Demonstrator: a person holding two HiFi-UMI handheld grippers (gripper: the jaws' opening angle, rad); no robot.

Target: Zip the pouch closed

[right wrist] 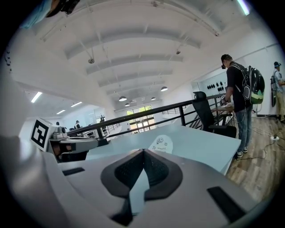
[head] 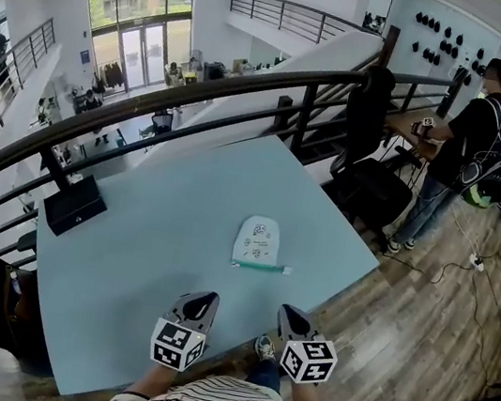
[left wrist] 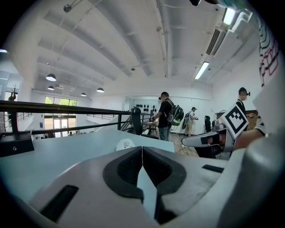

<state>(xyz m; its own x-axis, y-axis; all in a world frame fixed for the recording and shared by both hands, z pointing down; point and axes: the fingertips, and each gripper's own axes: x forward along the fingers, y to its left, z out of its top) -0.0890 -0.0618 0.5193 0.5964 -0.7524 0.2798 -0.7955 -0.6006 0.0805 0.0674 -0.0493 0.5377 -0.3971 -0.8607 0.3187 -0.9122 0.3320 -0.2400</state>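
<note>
Left gripper (head: 203, 301) and right gripper (head: 290, 316) hung short of the pouch (head: 257, 240), fingers together, empty. The good play was to pin one end and draw the zipper (head: 261, 267) straight.

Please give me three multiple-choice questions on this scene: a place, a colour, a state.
1. Where lies the white printed fabric pouch? A) flat on the pale blue table; B) between a gripper's jaws; C) on the floor.
2. What colour is its zipper strip? A) red; B) teal; C) black.
3. How are the left gripper and right gripper? A) both shut, empty; B) both wide open; C) one gripping the pouch.
Key: A, seen in the head view; B, the strip looks green-blue; A, jaws meet in each gripper view.
</note>
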